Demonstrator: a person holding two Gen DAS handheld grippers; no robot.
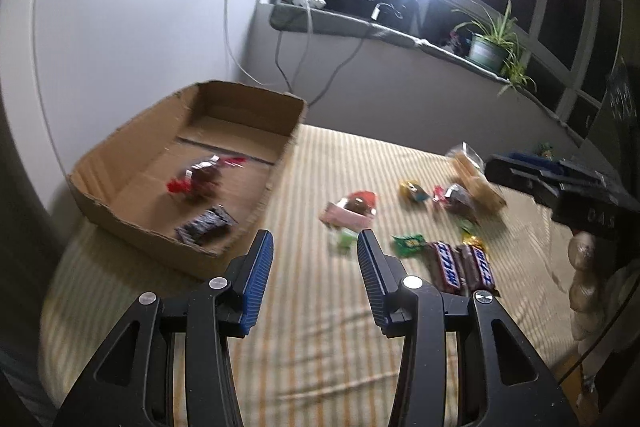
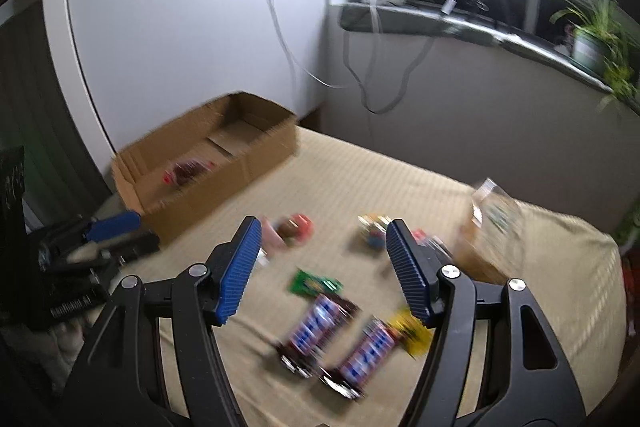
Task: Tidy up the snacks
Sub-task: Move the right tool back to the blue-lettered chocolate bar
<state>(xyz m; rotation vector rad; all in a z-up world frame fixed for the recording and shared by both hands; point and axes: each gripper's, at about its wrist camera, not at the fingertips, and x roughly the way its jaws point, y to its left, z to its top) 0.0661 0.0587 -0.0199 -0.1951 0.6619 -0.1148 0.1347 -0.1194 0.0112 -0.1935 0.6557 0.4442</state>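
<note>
The left tongs [image 1: 315, 241] stand open and empty above the striped bed [image 1: 320, 327]. A cardboard box [image 1: 132, 227] at the bed's far left corner holds two wrapped snacks. Loose sweets and two Snickers bars [image 1: 464, 265] lie toward its right edge.

The bed [image 1: 320, 347] carries a striped beige cover. A cardboard box [image 1: 132, 227] sits at its left. To the right lie loose snacks: two chocolate bars [image 1: 464, 265] side by side, a green wrapper [image 1: 408, 243], a pink packet [image 1: 344, 217] and a clear cookie bag [image 1: 476, 179].
</note>
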